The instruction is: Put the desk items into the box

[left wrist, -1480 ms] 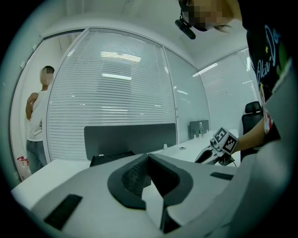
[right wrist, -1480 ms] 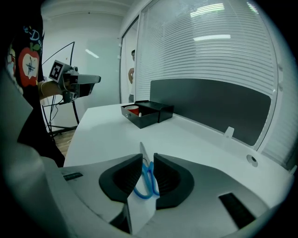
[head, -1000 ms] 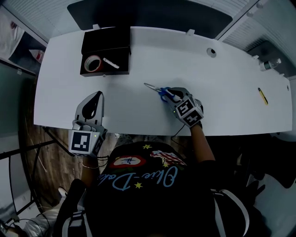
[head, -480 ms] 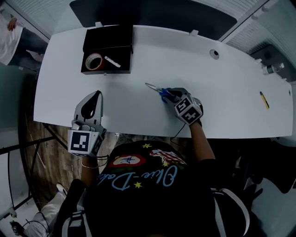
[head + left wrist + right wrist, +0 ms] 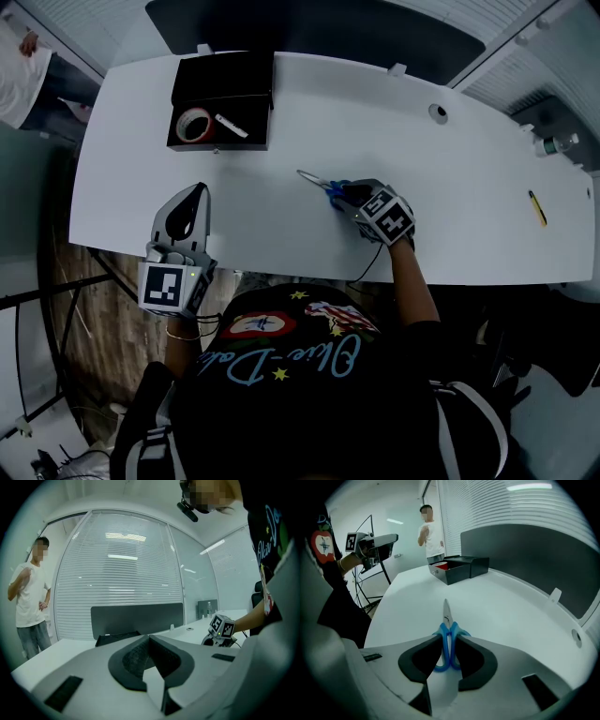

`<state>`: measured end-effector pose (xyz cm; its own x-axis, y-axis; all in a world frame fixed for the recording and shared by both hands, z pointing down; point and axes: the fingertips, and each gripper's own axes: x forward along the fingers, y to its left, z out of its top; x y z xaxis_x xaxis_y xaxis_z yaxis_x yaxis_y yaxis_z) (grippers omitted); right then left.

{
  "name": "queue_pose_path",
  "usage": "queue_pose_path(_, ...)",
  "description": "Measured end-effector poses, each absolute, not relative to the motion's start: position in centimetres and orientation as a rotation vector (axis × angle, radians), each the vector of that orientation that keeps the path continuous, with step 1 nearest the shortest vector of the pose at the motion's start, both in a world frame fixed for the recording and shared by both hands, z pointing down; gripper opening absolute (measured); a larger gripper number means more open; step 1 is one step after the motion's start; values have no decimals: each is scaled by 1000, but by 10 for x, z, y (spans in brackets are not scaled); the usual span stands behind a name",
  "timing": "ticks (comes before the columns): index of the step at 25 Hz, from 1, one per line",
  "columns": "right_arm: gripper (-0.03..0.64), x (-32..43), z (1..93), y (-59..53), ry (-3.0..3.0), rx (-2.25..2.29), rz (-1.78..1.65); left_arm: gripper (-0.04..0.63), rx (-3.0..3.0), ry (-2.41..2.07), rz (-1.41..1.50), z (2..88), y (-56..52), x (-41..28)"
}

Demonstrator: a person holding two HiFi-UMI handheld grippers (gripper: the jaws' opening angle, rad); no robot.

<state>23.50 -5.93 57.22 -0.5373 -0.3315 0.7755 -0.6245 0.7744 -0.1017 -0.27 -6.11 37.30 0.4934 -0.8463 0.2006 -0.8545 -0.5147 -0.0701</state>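
Observation:
Blue-handled scissors (image 5: 319,183) lie on the white desk (image 5: 450,206), blades pointing away toward the left. My right gripper (image 5: 345,194) is at their handles. In the right gripper view the jaws are closing around the scissors (image 5: 446,620), and both pads touch the blue loops. The open black box (image 5: 217,146) stands at the desk's far left, holding a tape roll (image 5: 194,125) and a small white item (image 5: 225,127). My left gripper (image 5: 195,195) hovers over the desk's near left edge, shut and empty.
A yellow pen (image 5: 536,208) lies at the desk's far right, and a bottle (image 5: 555,143) stands beyond it. A cable hole (image 5: 438,113) sits near the back edge. A dark screen runs behind the desk. A person (image 5: 29,597) stands off to the left.
My right gripper has shifted a little at the scissors' handles and its marker cube has turned slightly. The scissors still lie on the desk. The left gripper has not moved.

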Motion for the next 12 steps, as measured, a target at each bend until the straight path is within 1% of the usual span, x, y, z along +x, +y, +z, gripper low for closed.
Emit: queue_pose_path(12, 89, 234, 567, -60, -2198, 732, 435, -5, 2658, -1546, 309, 370, -61, -6)
